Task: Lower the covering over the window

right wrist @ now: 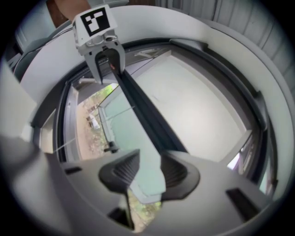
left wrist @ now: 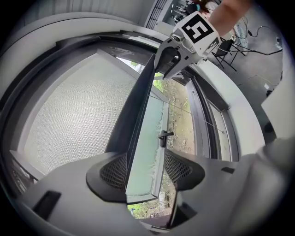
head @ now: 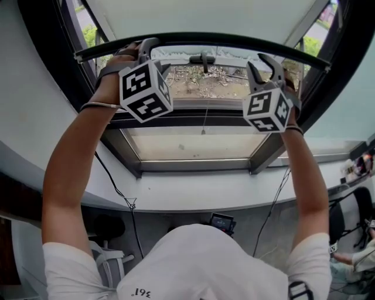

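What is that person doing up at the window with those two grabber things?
A person is reaching up with a gripper in each hand to the dark bottom bar of a pale window blind. The left gripper and the right gripper each have the bar between their jaws, which stand apart. The blind is only part way down: below the bar, the window is uncovered and the ground outside shows.

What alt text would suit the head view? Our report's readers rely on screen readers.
A person's raised arms hold the left gripper and right gripper up at the dark bottom bar of a pale blind over a dark-framed window. Below the bar, bare ground shows through the glass.
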`<act>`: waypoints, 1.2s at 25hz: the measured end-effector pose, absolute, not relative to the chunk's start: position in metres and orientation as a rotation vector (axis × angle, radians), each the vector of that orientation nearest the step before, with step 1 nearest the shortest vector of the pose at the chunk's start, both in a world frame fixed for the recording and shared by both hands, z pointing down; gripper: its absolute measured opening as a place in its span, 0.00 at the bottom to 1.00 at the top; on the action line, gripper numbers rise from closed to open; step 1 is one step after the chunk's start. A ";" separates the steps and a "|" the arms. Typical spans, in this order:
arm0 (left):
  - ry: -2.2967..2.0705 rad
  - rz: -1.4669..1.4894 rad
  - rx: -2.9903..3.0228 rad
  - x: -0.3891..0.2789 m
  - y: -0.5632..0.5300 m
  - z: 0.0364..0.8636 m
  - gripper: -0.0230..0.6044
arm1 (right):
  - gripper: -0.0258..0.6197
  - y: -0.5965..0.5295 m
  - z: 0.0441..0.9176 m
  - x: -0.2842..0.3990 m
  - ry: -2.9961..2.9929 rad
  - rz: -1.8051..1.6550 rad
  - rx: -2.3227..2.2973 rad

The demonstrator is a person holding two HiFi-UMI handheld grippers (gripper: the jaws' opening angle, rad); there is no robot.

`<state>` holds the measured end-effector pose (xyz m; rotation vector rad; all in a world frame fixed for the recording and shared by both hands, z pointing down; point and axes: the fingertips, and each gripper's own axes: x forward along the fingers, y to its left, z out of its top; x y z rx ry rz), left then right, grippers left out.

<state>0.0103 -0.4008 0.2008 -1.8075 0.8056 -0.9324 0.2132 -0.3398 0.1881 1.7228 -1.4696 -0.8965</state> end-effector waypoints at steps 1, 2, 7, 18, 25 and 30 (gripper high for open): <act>0.802 -0.939 -1.809 0.010 -0.401 0.205 0.43 | 0.27 -0.341 0.187 0.216 -1.447 -0.907 1.718; 0.801 -0.943 -1.810 0.011 -0.401 0.208 0.43 | 0.26 -0.342 0.187 0.218 -1.421 -0.919 1.707; 0.801 -0.952 -1.810 0.010 -0.402 0.211 0.43 | 0.26 -0.343 0.190 0.220 -1.282 -1.002 1.608; 0.806 -0.954 -1.808 0.011 -0.400 0.211 0.43 | 0.26 -0.353 0.185 0.235 -1.148 -1.007 1.540; 0.774 -0.994 -1.829 0.009 -0.400 0.222 0.43 | 0.26 -0.353 0.197 0.233 -1.161 -0.964 1.488; 0.772 -1.016 -1.829 0.008 -0.400 0.227 0.43 | 0.26 -0.353 0.202 0.233 -1.178 -0.934 1.474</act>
